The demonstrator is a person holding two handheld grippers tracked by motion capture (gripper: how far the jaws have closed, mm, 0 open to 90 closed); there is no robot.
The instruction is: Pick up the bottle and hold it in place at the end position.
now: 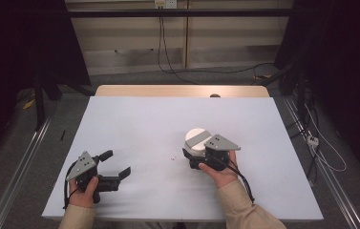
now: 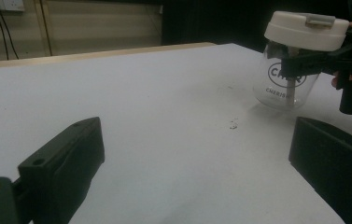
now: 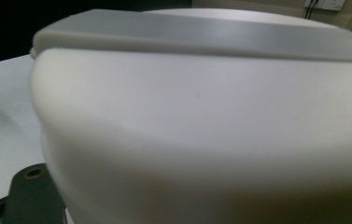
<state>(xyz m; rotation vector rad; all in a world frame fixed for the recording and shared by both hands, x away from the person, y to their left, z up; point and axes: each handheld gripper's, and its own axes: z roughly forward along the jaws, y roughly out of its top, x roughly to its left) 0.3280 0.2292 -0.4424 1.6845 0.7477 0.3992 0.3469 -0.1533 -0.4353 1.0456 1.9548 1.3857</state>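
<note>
Here, a clear jar (image 1: 195,143) w/ a cream lid (image 2: 304,30) stands upright on the pale tabletop (image 1: 144,129), right of centre & toward the person's side. The right claw (image 1: 193,160) is at the jar; in the left gripper view its black jaws sit either side of the glass just under the lid, apparently clamped on it, tho exact contact is hard to see. The right hand (image 1: 220,174) holds that gripper from behind, grey plate on top. In the right gripper view the lid (image 3: 201,116) sits very close to the camera, a grey strip across its top. The left claw (image 1: 116,164) rests well apart from the jar, near the tabletop's front-left, jaws wide apart, nothing between them; the left hand (image 1: 84,191) grips it. A few small specks (image 2: 233,123) lie on the tabletop near the jar. Dark print on the glass is partly hidden.
</note>
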